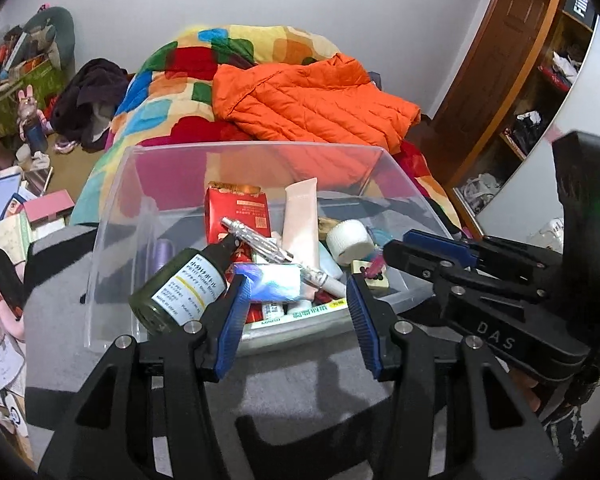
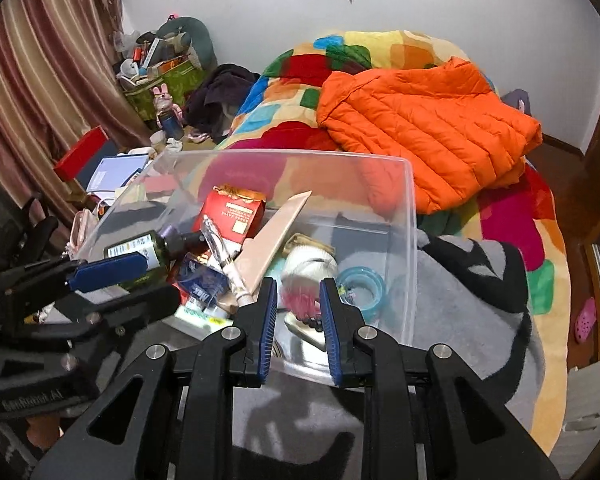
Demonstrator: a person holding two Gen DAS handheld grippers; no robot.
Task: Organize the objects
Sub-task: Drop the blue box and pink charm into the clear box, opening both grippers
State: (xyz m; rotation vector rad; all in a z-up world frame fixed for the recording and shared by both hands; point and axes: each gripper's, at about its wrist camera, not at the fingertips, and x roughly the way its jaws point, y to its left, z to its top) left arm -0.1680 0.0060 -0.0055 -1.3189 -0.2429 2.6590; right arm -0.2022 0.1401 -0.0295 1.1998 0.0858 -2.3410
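Observation:
A clear plastic bin [image 1: 252, 146] sits on a grey blanket and holds several items. Among them are a dark green bottle [image 1: 180, 292], a red box [image 1: 236, 216], a pink tube [image 1: 300, 216], a silver pen [image 1: 256, 240] and a white roll [image 1: 350, 240]. My left gripper [image 1: 297, 284] hovers open over the bin's near side, above a shiny blue packet [image 1: 274, 284], with nothing between its pads. My right gripper [image 2: 299, 304] is over the bin's right part, shut on a blurred pink item [image 2: 299, 300]. A beige tile [image 2: 306, 330] lies below it.
The bin [image 2: 300, 156] rests on a grey and black blanket [image 2: 460, 320] on a bed with a colourful quilt [image 2: 300, 68] and an orange jacket [image 2: 428, 120]. Boxes and clutter [image 2: 100, 168] crowd the left side. Wooden shelves [image 1: 548, 92] stand at right.

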